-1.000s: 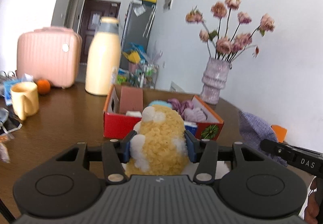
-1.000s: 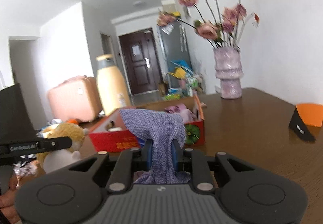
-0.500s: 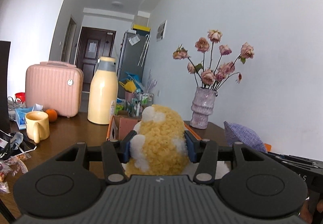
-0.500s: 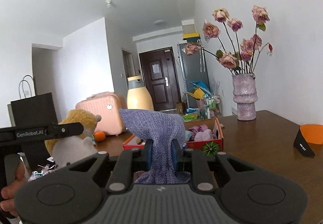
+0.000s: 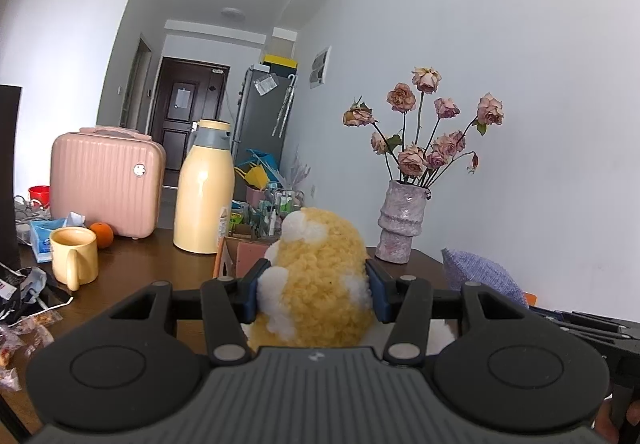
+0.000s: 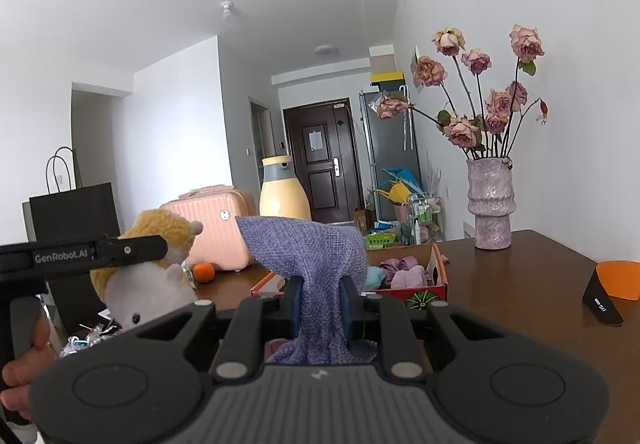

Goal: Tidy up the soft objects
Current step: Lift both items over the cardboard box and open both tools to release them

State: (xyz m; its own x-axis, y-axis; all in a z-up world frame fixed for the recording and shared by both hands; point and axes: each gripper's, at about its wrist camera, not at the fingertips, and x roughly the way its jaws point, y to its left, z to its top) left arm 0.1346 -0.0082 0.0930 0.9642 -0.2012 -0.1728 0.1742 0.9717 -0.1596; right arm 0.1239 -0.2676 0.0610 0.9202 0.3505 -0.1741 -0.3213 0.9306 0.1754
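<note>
Left claw (image 5: 313,294) is clamped on the yellow plush toy (image 5: 320,280); right claw (image 6: 321,304) pinches the purple knitted cloth (image 6: 316,256), both above the counter (image 6: 520,284) near the red box (image 6: 420,286).

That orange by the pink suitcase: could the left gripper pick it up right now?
Probably not as things stand. The left gripper is already shut on the yellow plush toy, so nothing else fits between its pads. The orange sits well off beside the mug.
</note>
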